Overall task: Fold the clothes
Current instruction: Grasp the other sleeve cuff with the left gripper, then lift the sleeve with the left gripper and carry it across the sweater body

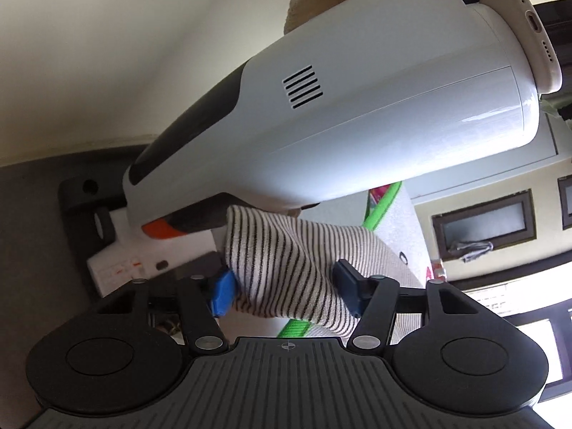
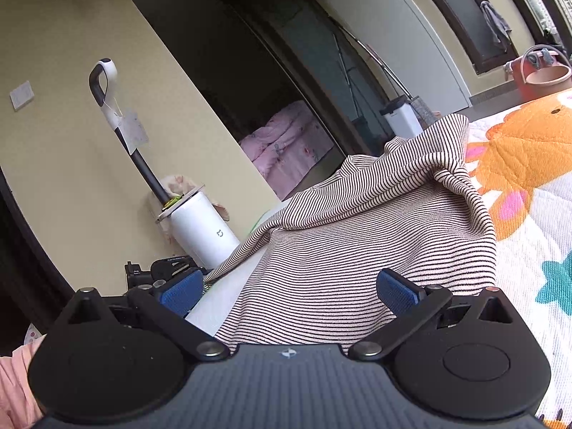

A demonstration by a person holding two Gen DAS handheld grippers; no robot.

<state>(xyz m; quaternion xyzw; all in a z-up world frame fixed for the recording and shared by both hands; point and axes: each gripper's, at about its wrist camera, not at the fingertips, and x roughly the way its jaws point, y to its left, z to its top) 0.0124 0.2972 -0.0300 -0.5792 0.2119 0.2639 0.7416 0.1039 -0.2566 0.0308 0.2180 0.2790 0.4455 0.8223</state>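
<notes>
Left wrist view: left tool [image 1: 284, 287] wide open, striped garment [image 1: 286, 268] bunched between pads, touching the blue pad [image 1: 222, 291], not pinched. White vacuum body [image 1: 321, 114] just above the garment. Right wrist view: right tool [image 2: 291, 291] wide open astride the garment [image 2: 357, 232], draped on printed quilt [image 2: 529, 193]. Risks: closing on 1 layer only, fold slumping; snagging on vacuum.

Cream walls [image 2: 71, 150], a dark doorway [image 2: 228, 71], pink bedding [image 2: 286, 143], a frosted window [image 2: 461, 18].
</notes>
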